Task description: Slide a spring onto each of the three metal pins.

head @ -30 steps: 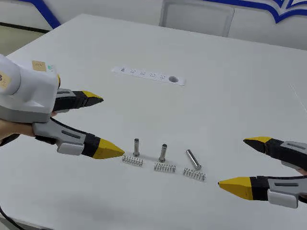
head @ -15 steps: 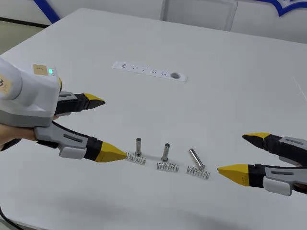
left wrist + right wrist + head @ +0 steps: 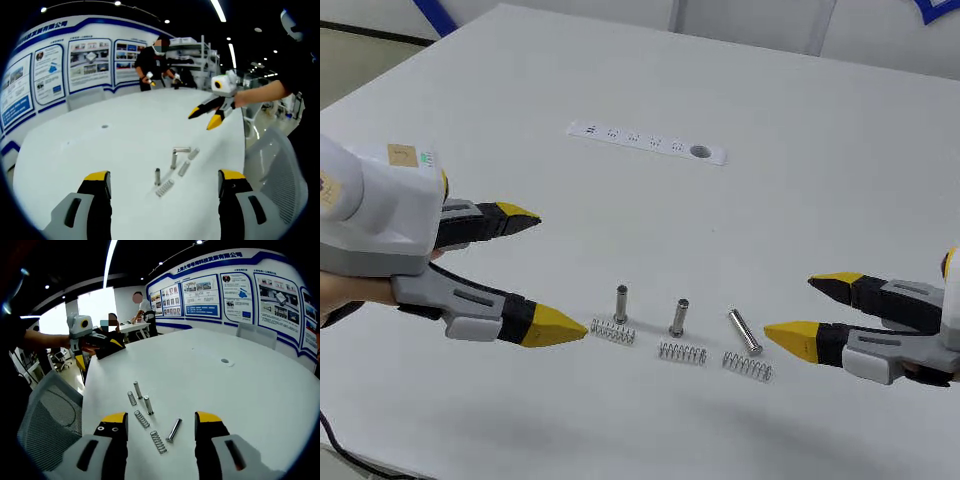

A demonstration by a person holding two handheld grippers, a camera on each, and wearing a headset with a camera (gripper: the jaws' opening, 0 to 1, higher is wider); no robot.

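Left gripper (image 3: 560, 273) and right gripper (image 3: 788, 305) hover, jaws wide; I'd pinch the right-hand spring (image 3: 747, 365) gently mid-coil, leaving its bore clear for the lying pin (image 3: 745, 332).

Three polished silver metal pins (image 3: 679, 317) and three coiled bright wire springs (image 3: 682, 353) sit on a smooth matt white tabletop (image 3: 770, 220).
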